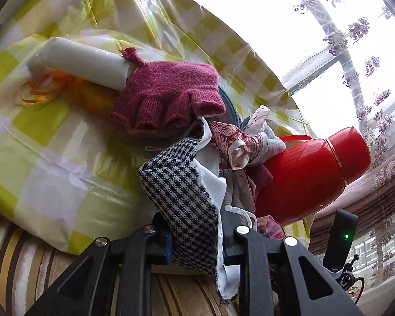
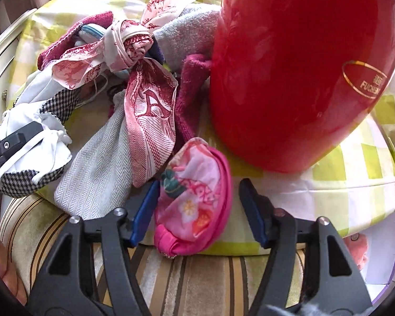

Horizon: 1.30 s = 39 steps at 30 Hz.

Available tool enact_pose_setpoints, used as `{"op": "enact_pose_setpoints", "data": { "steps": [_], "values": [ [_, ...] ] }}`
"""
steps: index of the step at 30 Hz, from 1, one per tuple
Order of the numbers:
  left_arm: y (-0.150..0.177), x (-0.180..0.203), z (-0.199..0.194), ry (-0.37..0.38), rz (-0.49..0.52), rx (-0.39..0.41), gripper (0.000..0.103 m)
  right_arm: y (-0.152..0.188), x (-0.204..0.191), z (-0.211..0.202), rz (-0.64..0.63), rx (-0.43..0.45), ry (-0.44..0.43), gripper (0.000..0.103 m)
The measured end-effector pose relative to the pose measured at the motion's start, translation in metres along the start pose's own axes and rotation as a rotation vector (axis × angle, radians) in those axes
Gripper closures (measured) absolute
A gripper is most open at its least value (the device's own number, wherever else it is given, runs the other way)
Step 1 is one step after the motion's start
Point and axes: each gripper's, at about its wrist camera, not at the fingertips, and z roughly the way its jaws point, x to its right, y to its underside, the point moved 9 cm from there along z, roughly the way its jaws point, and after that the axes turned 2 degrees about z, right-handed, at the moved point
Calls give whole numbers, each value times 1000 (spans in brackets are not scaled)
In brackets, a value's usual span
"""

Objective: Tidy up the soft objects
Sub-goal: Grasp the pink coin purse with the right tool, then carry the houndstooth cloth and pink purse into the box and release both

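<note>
My left gripper (image 1: 194,233) is shut on a black-and-white houndstooth cloth (image 1: 181,194) with a white lining; it also shows in the right wrist view (image 2: 18,142). A magenta knitted hat (image 1: 168,92) lies beyond it, beside a white roll (image 1: 84,60) and an orange pouch (image 1: 92,97). My right gripper (image 2: 197,205) is open, its jaws on either side of a pink flowered pouch (image 2: 194,205) at the table edge. A red-and-white printed scarf (image 2: 134,60), a grey herringbone cloth (image 2: 97,158) and towels (image 2: 187,34) are piled behind.
A large red thermos (image 2: 297,65) stands at the right of the pile, close to the pink pouch. The table has a green-checked plastic cover (image 1: 39,137). A striped cushion (image 2: 197,276) lies below the table edge. A window with flowered curtains (image 1: 355,52) is behind.
</note>
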Motion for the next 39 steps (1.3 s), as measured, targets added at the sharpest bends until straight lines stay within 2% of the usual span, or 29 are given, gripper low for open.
{"op": "enact_pose_setpoints", "data": {
  "steps": [2, 4, 8, 13, 21, 39],
  "values": [
    [4, 1, -5, -5, 6, 11, 78, 1, -12, 0, -5, 7, -5, 60],
    [4, 4, -11, -17, 13, 24, 78, 1, -14, -1, -11, 14, 3, 69],
    [3, 17, -12, -47, 36, 56, 78, 6, -21, -8, -1, 31, -5, 74],
    [4, 19, -28, -73, 58, 83, 78, 17, -3, -29, 15, 50, -35, 77],
    [14, 34, -34, -99, 107, 95, 78, 23, 7, -47, 41, 78, -82, 78],
    [47, 100, -29, -63, 240, 48, 78, 47, 64, -91, 164, 121, -151, 78]
  ]
}}
